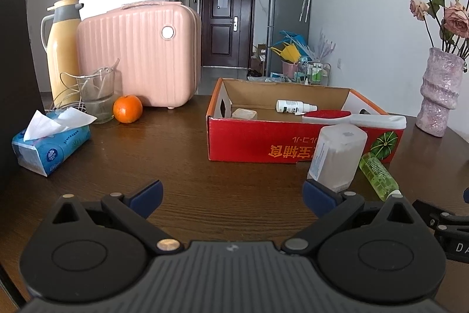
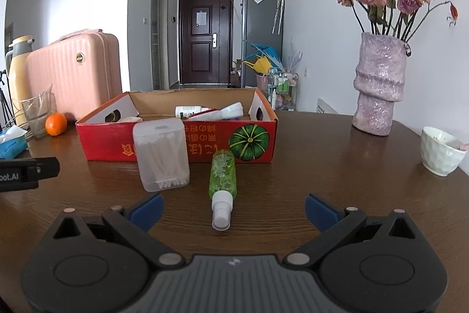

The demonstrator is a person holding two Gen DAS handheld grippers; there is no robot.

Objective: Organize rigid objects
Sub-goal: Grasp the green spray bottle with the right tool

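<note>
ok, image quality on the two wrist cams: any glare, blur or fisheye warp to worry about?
Left wrist: sharp, no motion blur; daylight sheen on the table; dark corner vignette; the red box bows from fisheye warp. Right wrist: also sharp; soft reflections on the tabletop near the vase; the green spray bottle and cotton swab box are crisp, walls curve at the edges.

Ahead of the tools, the red cardboard box (image 2: 176,143) bore orange East Asian characters, upside down and hard to read. The left gripper (image 2: 26,170), seen from the right wrist, showed white letters "bot.AI".
</note>
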